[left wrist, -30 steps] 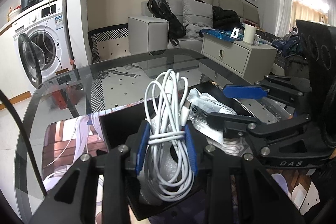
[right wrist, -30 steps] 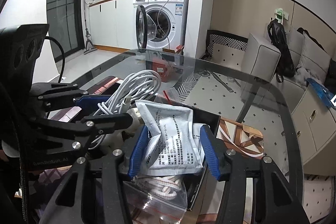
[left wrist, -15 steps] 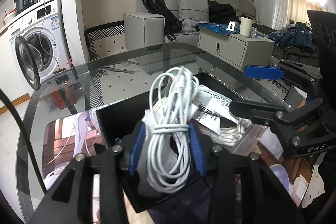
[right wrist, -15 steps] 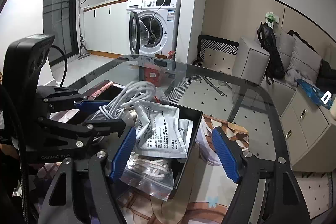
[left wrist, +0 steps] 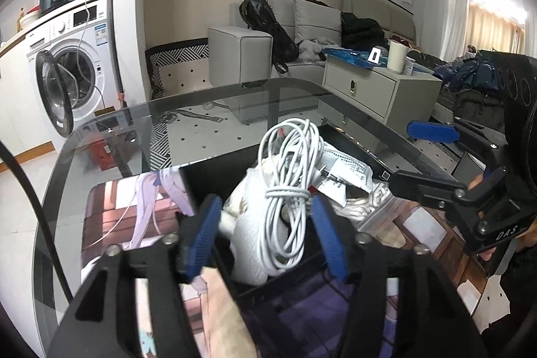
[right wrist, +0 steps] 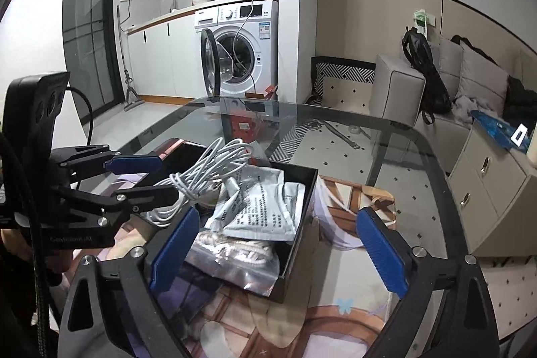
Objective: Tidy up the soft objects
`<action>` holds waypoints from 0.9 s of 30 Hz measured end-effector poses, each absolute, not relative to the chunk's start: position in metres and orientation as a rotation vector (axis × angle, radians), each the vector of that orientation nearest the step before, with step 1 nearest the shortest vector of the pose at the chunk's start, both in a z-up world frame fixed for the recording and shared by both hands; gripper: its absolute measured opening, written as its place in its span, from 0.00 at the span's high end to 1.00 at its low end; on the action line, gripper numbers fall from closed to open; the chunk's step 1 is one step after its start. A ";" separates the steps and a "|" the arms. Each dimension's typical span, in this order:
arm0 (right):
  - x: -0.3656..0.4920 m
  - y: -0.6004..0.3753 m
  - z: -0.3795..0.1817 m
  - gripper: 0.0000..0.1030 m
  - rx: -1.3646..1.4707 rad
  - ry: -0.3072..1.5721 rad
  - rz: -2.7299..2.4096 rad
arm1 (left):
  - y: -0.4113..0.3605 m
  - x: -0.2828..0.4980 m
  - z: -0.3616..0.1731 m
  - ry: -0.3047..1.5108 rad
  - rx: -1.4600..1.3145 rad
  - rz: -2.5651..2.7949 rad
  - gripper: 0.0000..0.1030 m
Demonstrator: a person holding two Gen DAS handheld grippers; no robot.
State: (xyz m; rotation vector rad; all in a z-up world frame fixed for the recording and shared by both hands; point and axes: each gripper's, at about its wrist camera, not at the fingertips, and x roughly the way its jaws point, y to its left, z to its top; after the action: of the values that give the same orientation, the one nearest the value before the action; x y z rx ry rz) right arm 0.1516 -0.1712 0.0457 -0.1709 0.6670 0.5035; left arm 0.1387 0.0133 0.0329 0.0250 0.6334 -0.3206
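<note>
Now the white cable bundle [left wrist: 290,187] stood loose in the black box [right wrist: 298,244], leaning on the crumpled white cloth [left wrist: 250,223] under it, where a second before my left tool [left wrist: 266,237] had pinched it at its tied waist. That tool's jaws were opening, and its blue pads [left wrist: 204,234] stood clear on either side of the coil, which remained between them but untouched. The grey printed pouch [right wrist: 265,207] lay flat on the heap in the same box, over a clear bag of pale cord [right wrist: 231,254] whose end spilled over the near wall. My right tool [right wrist: 278,247] had squeezed that pouch a second earlier; its jaws were opening too, nearly as far apart as they go, with one pad beside the box's near corner and the other out over the printed mat [right wrist: 335,301], gripping nothing. Both tools had drawn back a little from the box. I judged both soft things delivered: cable and pouch were in the box on the glass bench [right wrist: 386,143], and both tools were free for whatever else needed collecting. The cable stood tall above the rim, so it might yet tip or slide out; I could see nothing else loose on the bench.
</note>
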 end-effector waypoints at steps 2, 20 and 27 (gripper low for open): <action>0.148 -0.172 0.046 0.02 -0.167 0.661 0.505 | 0.016 0.133 0.034 0.619 0.021 -0.295 0.14; 0.127 -0.166 0.035 0.00 -0.157 0.604 0.520 | 0.033 0.110 0.008 0.585 -0.048 -0.103 0.00; 0.126 -0.166 0.031 0.00 -0.129 0.591 0.539 | 0.030 0.105 0.005 0.549 -0.027 -0.045 0.00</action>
State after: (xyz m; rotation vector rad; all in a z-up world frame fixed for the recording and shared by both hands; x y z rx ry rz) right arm 0.1263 -0.1657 0.0313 -0.1291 0.5906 0.5385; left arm 0.1046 0.0305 0.0053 -0.0267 0.5487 -0.0447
